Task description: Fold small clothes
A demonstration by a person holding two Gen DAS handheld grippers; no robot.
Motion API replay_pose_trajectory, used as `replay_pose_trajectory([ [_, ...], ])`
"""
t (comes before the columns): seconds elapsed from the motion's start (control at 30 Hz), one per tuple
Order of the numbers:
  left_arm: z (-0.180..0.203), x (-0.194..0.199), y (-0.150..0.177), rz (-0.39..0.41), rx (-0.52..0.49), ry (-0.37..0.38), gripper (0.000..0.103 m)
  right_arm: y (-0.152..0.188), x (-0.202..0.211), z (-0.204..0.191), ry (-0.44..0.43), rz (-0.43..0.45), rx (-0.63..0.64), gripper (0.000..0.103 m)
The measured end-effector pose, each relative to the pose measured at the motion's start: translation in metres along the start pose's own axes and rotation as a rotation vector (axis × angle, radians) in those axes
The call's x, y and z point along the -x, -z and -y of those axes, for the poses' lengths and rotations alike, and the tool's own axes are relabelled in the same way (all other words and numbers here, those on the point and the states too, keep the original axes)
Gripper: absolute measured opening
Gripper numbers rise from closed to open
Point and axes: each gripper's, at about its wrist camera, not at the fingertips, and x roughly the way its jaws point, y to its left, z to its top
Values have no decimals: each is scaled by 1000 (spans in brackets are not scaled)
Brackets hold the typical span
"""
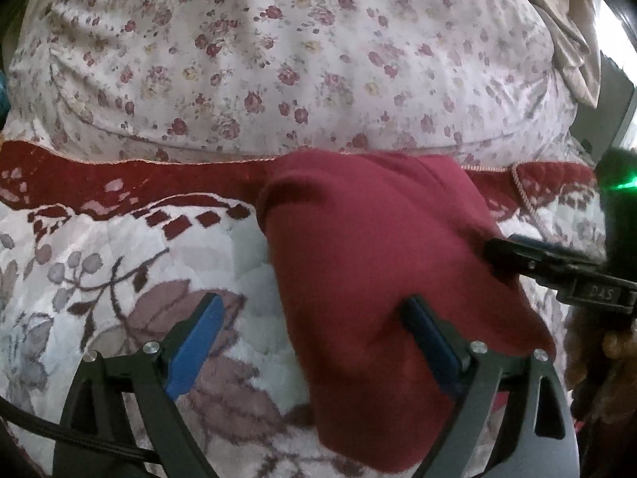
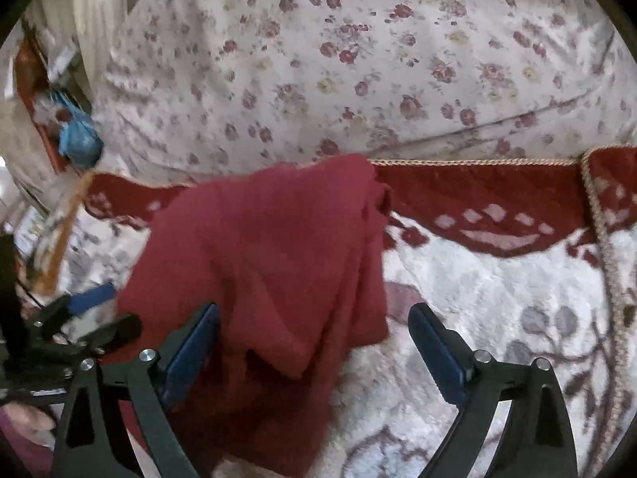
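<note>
Item: red garment (image 2: 270,263), folded and rumpled, lying on our leaf-patterned blanket (image 2: 477,286) below the floral sheet (image 2: 358,59). Left gripper (image 1: 314,326): we hold it spread wide, gripping nothing. Right gripper (image 2: 314,330): spread wide, gripping nothing, cloth loose between the fingers.

The folded garment (image 1: 382,247) lies on the blanket (image 1: 119,279), its far end at the blanket's border, beyond which the bedsheet (image 1: 278,59) spreads, with both grippers near its close end.

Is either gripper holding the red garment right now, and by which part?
Nothing is held. Both the left gripper and the right gripper have open jaws; the red garment lies loose on the blanket.
</note>
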Motion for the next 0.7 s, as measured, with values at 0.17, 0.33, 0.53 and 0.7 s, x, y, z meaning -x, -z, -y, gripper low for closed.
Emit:
replay_pose_trajectory([
  [0.17, -5, -13, -9, -8, 23, 57, 95, -7, -23, 3, -85, -29, -14, 98],
  [0.33, -10, -31, -14, -34, 39, 122, 99, -10, -47, 4, -139, -48, -35, 100],
  [0.53, -16, -52, -14, -77, 95, 195, 103, -13, -63, 11, -229, -63, -89, 93],
  [0.7, -12, -47, -14, -100, 106, 262, 75, -11, -49, 1, -240, -53, -87, 59],
])
